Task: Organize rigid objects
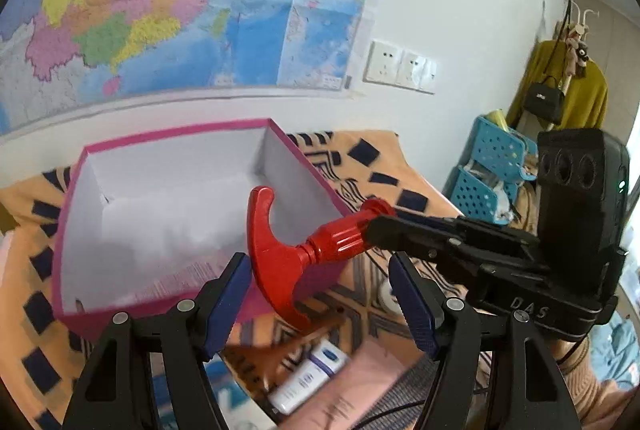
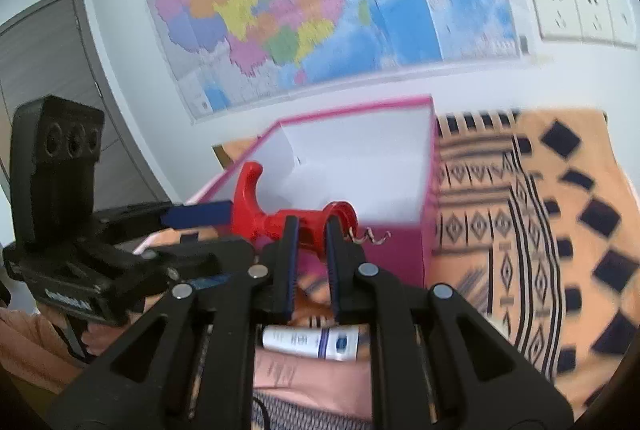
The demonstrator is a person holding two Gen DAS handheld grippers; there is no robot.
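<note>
While the pink box [image 1: 168,166] on the patterned cloth [image 1: 376,166] shows only bare white walls and floor, nothing appears to have been stowed in it yet. The red corkscrew [image 1: 288,246] is held in the air at centre frame of the left wrist view, over the box's near right corner, not yet inside. The right gripper [image 2: 312,226] has its jaws clamped together on the corkscrew's ribbed barrel. The left gripper [image 1: 316,270] stands with its jaws apart at lower centre, nothing between the pads; the corkscrew's curved handle hangs just beyond them.

The corkscrew's long axis runs roughly level, rising slightly toward the right of the left wrist view. Its crescent handle faces left, toward the box interior; the metal spiral [image 2: 370,236] points right, seen in the right wrist view beyond the gripper's fingers.

A white tube [image 2: 312,342] lies on the surface below, at lower centre. Judged from this, placing the corkscrew and any remaining items is still outstanding.
</note>
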